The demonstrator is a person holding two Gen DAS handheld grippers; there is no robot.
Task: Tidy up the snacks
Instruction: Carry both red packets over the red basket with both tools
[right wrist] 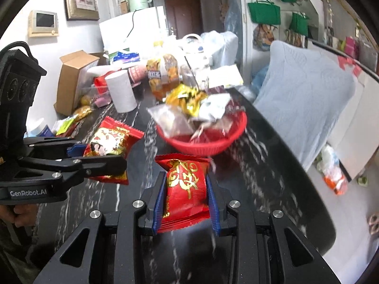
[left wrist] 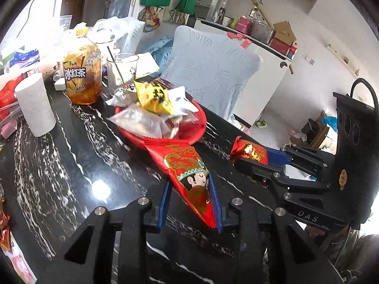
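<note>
The basket (left wrist: pixel 165 139) stands on the table (left wrist: pixel 71 165); snack packets (left wrist: pixel 154 99) lie in it; the bottle (left wrist: pixel 81 75) and glass (left wrist: pixel 122 71) stand behind it.

Black marble-veined table (left wrist: pixel 71 165) carries red basket (left wrist: pixel 196 132) heaped with snack packets, iced-tea bottle (left wrist: pixel 81 75), drinking glass (left wrist: pixel 122 71), paper roll (left wrist: pixel 35 104), cardboard box (right wrist: pixel 71 80)

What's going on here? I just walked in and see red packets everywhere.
A person is sorting snacks with a gripper in each hand. The left gripper is shut on a red snack pack, and the right gripper is shut on another red pack. Both packs are held above the dark table, just short of the red basket, which is already piled with snack bags. Neither pack is in the basket yet.
</note>
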